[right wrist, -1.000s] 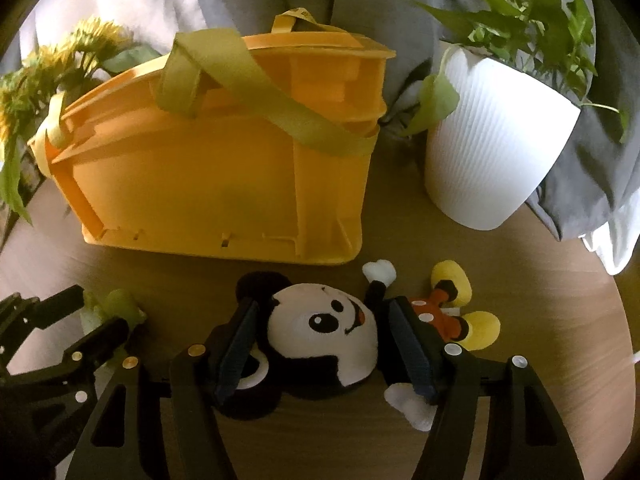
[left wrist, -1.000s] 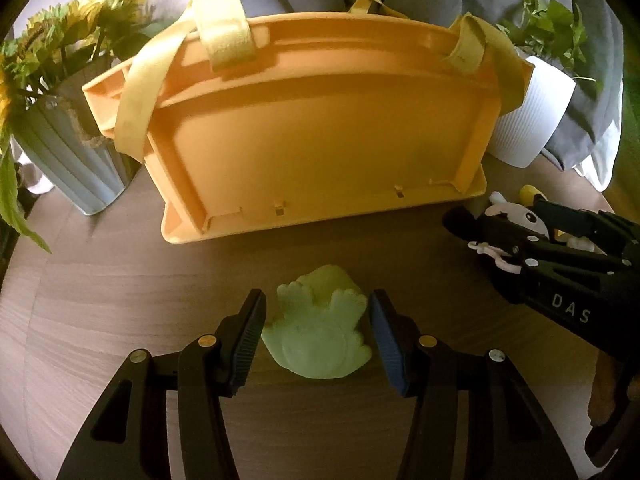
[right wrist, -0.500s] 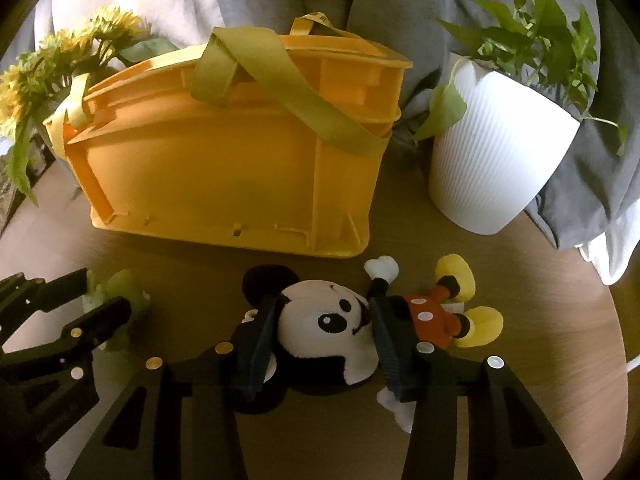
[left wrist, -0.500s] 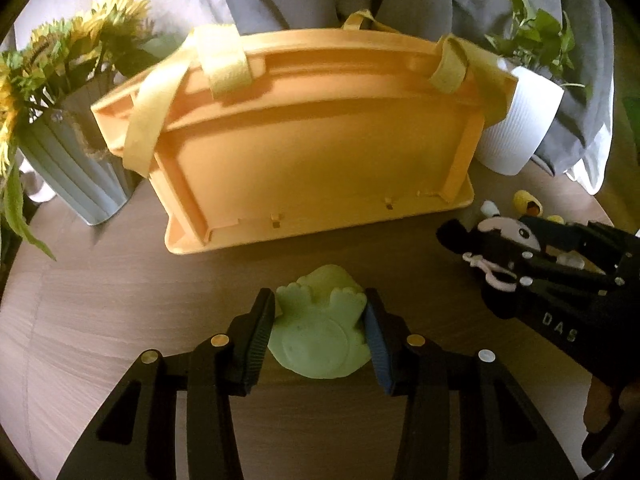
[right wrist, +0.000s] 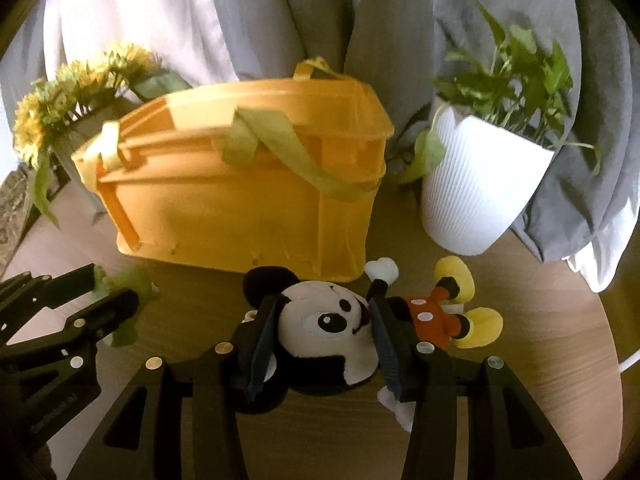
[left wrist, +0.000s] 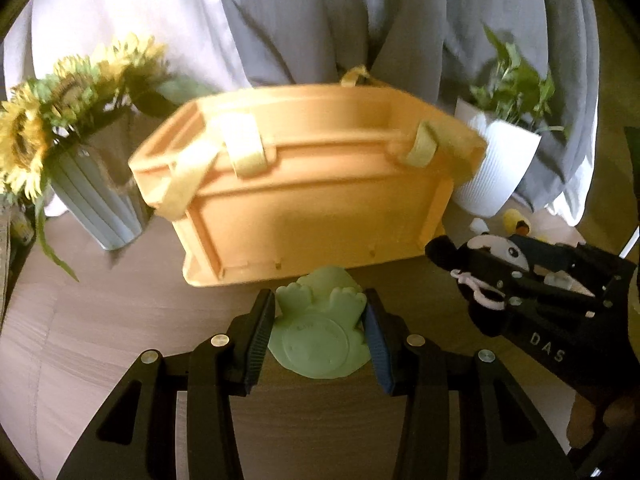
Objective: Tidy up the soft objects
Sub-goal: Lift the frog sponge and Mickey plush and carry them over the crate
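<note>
My left gripper (left wrist: 318, 330) is shut on a pale green frog toy (left wrist: 320, 336), with both pads pressed into its sides and the toy raised off the wooden table. My right gripper (right wrist: 326, 334) is shut on the head of a black-and-white mouse plush (right wrist: 328, 320); its red body and yellow shoes (right wrist: 480, 320) trail to the right. An orange crate (left wrist: 312, 196) with yellow-green straps stands just beyond both toys, its top opening only partly in sight. In the left wrist view the right gripper (left wrist: 468, 276) with the plush sits at the right edge.
A white ribbed pot (right wrist: 480, 184) with a green plant stands right of the crate. A grey vase (left wrist: 96, 196) with sunflowers stands to its left. Grey and white curtains (right wrist: 320, 12) hang behind. The round table edge (right wrist: 608, 344) curves close on the right.
Both grippers closed on their toys and then rose with them. The crate now looks lower and farther, with more of its top rim in view.
</note>
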The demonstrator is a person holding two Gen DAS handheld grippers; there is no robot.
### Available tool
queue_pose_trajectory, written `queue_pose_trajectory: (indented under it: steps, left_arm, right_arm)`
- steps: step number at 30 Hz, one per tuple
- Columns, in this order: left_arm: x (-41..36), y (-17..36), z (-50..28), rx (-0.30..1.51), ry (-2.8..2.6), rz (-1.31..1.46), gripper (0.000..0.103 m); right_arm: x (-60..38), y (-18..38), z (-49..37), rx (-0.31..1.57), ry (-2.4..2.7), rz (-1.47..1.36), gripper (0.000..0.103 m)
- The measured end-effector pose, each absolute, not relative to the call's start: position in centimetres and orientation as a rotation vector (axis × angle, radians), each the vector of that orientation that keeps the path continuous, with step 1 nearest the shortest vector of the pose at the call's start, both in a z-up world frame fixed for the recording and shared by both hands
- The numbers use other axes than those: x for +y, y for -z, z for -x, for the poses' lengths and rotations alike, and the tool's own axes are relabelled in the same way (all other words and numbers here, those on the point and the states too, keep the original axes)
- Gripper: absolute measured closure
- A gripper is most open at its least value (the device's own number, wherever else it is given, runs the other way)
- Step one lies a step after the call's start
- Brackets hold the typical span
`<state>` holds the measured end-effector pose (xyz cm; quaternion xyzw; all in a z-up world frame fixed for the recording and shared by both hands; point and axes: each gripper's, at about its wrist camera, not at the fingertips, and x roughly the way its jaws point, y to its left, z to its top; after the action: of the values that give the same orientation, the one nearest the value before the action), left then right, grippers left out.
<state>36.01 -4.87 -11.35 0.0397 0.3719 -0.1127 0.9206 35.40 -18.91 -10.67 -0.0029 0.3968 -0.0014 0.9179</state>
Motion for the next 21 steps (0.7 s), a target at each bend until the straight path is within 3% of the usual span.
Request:
queue_pose_trajectory:
  steps: [21]
  left_arm:
    - [-2.9,4.0,-33.1,0.550,0.196,-0.037,0.059]
  right_arm:
    - [-17.1,3.2,-32.8,0.611,-0.042,-0.002,0.056]
